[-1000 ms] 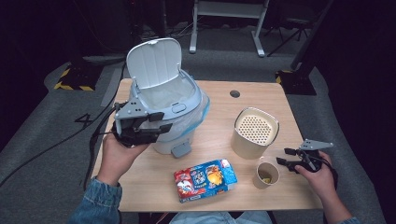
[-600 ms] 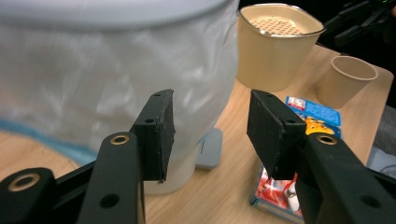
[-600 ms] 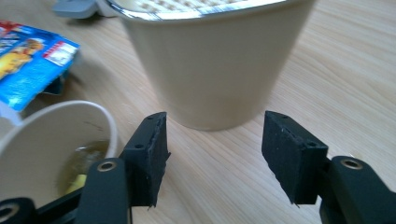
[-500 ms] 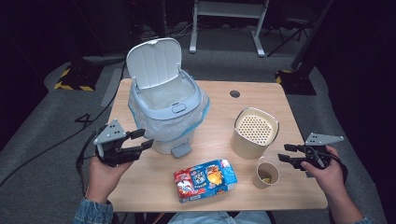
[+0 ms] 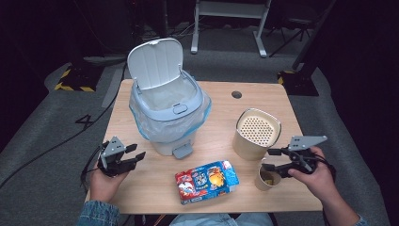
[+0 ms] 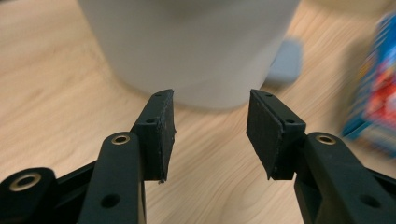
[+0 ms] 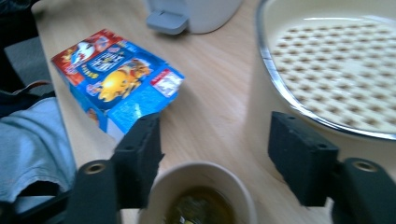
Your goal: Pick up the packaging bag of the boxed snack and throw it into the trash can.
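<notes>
We are drawing our left gripper (image 5: 134, 157), jaws wide and empty, back from the lidded pale-blue pedal bin (image 5: 167, 106) toward the worktop's left edge. Our right gripper (image 5: 270, 158) is hovering open over the small paper cup (image 5: 267, 178), suggesting disposal comes next.

Both tongs agape — left tongs (image 5: 133, 156), right tongs (image 5: 270, 159).

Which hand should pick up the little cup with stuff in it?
The right one, probably. The right gripper is open and hovers beside the small cup, which sits just below its fingers in the right gripper view. The left gripper is across the table, facing the bin.
</notes>
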### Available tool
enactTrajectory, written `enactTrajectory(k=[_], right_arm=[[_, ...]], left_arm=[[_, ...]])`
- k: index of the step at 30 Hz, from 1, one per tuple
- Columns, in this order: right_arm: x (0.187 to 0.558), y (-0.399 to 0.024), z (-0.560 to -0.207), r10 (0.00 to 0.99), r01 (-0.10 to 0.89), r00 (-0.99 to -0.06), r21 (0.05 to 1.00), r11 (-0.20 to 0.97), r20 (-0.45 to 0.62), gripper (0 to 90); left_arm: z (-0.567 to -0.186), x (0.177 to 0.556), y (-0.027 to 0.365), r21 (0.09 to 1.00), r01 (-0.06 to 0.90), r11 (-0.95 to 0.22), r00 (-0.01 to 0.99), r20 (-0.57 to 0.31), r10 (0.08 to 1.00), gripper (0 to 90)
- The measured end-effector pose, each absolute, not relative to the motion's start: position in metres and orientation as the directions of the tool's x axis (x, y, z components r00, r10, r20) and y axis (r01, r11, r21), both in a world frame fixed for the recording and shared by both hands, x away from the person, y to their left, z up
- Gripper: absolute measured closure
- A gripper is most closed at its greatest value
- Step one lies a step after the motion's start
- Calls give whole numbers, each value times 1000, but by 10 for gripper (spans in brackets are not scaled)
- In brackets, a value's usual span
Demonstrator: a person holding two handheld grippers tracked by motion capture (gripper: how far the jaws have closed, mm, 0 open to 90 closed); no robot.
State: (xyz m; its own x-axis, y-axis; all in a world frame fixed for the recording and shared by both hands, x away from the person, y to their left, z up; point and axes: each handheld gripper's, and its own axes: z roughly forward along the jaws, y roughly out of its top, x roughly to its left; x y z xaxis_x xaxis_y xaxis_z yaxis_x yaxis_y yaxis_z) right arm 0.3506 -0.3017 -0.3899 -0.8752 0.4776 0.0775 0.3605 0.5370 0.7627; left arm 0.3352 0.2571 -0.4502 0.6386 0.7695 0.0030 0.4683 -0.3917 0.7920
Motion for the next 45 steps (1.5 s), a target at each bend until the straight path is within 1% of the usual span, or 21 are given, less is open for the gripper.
enactTrajectory(k=[2, 5, 6, 8, 10, 13, 14, 15, 19, 20, 21, 23, 24, 28, 29, 33, 36, 45], right_arm=[[348, -284, -394, 452, 353, -888, 755, 553, 85, 296], [347, -274, -397, 441, 357, -892, 748, 560, 96, 284], [346, -265, -399, 432, 362, -896, 738, 570, 106, 274], [346, -258, -400, 426, 364, -898, 731, 577, 111, 262], [346, -254, -401, 421, 364, -900, 725, 585, 113, 254], [346, -244, -402, 417, 382, -900, 699, 605, 131, 246], [345, -237, -403, 417, 388, -899, 685, 617, 133, 229], [345, -237, -403, 417, 388, -899, 685, 617, 133, 229], [346, -223, -405, 422, 403, -896, 647, 647, 137, 226], [346, -220, -406, 422, 404, -896, 641, 653, 135, 226], [347, -217, -406, 421, 406, -897, 629, 663, 135, 226], [348, -208, -410, 425, 420, -894, 598, 683, 143, 223], [349, -205, -412, 424, 419, -895, 589, 691, 140, 220], [351, -197, -417, 433, 423, -893, 562, 711, 125, 201], [353, -193, -419, 428, 426, -894, 542, 725, 130, 189], [356, -188, -423, 432, 433, -892, 518, 738, 130, 180], [361, -181, -429, 453, 466, -878, 482, 742, 153, 178], [368, -174, -438, 479, 511, -857, 438, 740, 192, 166]], left_arm=[[-458, 339, 257, 769, 490, -410, 640, 1, 768, 519], [-467, 346, 258, 733, 530, -426, 639, -15, 769, 519], [-473, 350, 255, 697, 562, -446, 636, -18, 772, 519], [-474, 351, 255, 688, 564, -457, 636, -9, 772, 519], [-479, 355, 254, 663, 592, -459, 632, -28, 775, 519], [-484, 358, 252, 631, 624, -461, 618, -39, 785, 518], [-485, 359, 253, 628, 623, -467, 618, -29, 785, 516], [-488, 360, 252, 614, 639, -463, 616, -49, 786, 516], [-490, 361, 253, 621, 641, -452, 609, -54, 791, 504], [-490, 361, 253, 623, 629, -466, 619, -39, 784, 499], [-491, 360, 252, 624, 617, -478, 622, -15, 783, 486], [-492, 360, 251, 631, 616, -472, 621, -20, 784, 445], [-493, 360, 251, 635, 612, -471, 621, -17, 784, 440], [-494, 360, 252, 646, 603, -469, 623, -14, 782, 432], [-494, 360, 252, 646, 602, -470, 624, -13, 781, 426], [-495, 358, 253, 654, 599, -463, 623, -17, 782, 419], [-494, 357, 252, 648, 605, -462, 617, -16, 786, 419], [-494, 353, 254, 646, 608, -462, 617, -18, 787, 420]])
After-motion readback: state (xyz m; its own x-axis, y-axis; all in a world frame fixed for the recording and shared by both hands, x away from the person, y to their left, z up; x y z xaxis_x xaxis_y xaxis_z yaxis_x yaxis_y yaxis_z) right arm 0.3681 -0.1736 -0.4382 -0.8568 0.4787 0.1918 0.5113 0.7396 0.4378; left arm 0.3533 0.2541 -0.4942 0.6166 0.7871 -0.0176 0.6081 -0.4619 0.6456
